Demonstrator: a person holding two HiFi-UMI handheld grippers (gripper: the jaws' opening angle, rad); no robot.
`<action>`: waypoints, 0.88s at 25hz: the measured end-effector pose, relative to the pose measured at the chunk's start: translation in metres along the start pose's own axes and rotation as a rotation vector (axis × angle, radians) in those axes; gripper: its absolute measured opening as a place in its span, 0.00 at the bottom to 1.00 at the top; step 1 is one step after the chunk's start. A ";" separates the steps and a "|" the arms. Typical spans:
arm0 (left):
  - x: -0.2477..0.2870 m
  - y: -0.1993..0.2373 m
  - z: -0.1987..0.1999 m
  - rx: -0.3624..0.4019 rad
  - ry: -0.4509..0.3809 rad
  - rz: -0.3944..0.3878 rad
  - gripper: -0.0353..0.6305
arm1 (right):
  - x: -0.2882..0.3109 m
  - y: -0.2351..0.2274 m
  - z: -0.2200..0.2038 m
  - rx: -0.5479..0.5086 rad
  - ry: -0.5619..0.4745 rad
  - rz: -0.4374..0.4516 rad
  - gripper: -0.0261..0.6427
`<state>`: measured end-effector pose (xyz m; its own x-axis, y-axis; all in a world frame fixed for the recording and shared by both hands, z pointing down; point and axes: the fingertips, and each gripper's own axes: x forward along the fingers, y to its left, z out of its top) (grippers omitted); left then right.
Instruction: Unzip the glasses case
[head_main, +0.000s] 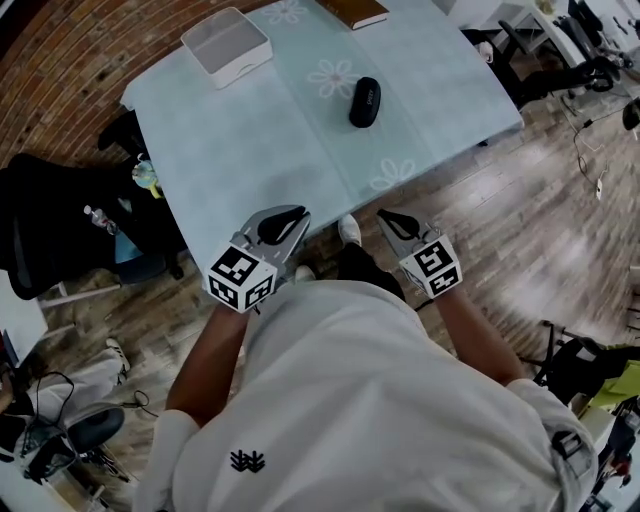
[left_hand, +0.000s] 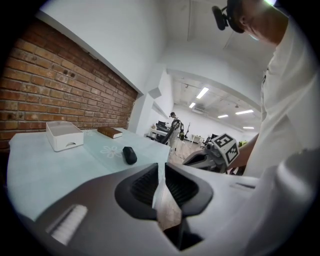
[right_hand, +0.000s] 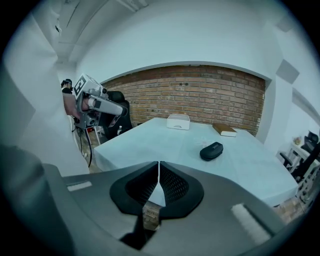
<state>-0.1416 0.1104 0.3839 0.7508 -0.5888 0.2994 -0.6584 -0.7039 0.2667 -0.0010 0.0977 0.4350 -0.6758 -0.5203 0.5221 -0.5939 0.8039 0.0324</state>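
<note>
Bare table (head_main: 250, 140) round case (head_main: 365, 102) — tray (head_main: 226, 45) beyond

On the one counter (head_main: 250, 150): one black glasses case (head_main: 365, 102), one white box (head_main: 227, 45) and one brown book (head_main: 355, 12), plus three flower prints (head_main: 333, 76) on the cloth within the head view. Two claws in all, one left claw (head_main: 288, 222) and one right claw (head_main: 393, 220), each with two jaws, and two marker cubes (head_main: 241, 277), one per claw. Beside the counter, one black chair (head_main: 50, 215) and perhaps one small bottle (head_main: 97, 216), too small for certainty.
</note>
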 end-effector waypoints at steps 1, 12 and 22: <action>-0.006 -0.003 -0.003 0.000 0.000 0.001 0.15 | -0.004 0.009 0.002 0.004 -0.007 0.001 0.05; -0.047 -0.019 -0.019 0.008 -0.026 0.010 0.15 | -0.023 0.068 0.017 0.022 -0.053 0.037 0.05; -0.069 -0.026 -0.025 0.012 -0.019 0.016 0.14 | -0.026 0.087 0.029 0.012 -0.082 0.051 0.05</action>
<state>-0.1780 0.1794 0.3787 0.7410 -0.6075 0.2860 -0.6698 -0.6988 0.2511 -0.0480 0.1729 0.3999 -0.7384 -0.5013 0.4512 -0.5628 0.8266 -0.0026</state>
